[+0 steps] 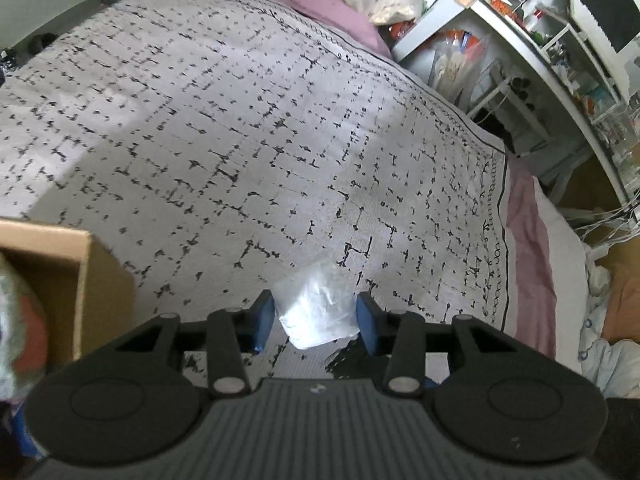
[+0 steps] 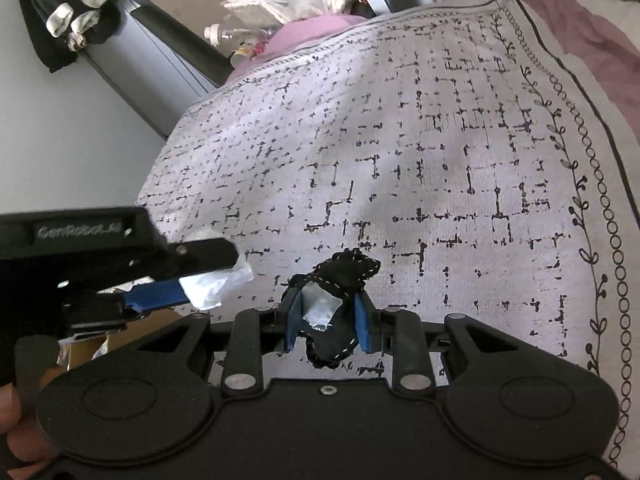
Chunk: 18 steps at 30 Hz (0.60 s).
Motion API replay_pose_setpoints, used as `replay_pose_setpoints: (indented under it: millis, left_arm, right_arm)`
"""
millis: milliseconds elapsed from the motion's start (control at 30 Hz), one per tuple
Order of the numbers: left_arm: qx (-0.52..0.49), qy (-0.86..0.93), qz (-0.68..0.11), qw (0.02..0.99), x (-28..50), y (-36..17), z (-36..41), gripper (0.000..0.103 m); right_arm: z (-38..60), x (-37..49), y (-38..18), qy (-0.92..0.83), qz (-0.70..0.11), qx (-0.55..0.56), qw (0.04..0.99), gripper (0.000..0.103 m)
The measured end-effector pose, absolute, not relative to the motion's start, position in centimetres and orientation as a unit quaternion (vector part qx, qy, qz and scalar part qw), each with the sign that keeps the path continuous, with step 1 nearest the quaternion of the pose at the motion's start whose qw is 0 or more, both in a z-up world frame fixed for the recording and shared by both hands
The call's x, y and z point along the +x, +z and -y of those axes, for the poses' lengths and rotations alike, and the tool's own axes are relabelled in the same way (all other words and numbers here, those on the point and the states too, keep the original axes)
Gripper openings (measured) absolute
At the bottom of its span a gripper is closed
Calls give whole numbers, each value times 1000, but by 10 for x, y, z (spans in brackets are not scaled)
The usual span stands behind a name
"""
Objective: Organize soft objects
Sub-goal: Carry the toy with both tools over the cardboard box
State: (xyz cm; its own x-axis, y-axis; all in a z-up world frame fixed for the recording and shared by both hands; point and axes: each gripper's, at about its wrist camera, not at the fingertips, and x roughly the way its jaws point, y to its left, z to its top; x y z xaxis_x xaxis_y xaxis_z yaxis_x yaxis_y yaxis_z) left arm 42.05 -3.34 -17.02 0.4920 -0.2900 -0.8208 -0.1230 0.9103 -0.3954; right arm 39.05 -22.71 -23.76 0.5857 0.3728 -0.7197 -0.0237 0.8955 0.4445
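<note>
Fingers (image 2: 362,316) around black pouch (image 2: 344,276)

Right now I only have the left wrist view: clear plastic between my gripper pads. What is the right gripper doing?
Observer: The right gripper is shut on a black stitched cloth, with a white scrap pinched in too.
Operator: Is it lying on the bedspread?
Observer: The cloth looks lifted above the bedspread, though I can't be sure.
Operator: Where's my left gripper from there?
Observer: At the left edge, the left gripper holds the clear plastic, apart from the cloth.
</note>
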Motion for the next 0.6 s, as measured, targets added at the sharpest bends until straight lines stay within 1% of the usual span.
replay_pose_setpoints:
  millis: [600]
  left_arm:
    - [-214,-25,-455,864,360,-122,-32,43]
  right_arm:
    - [203,356,-190,131,-392,179,893,28]
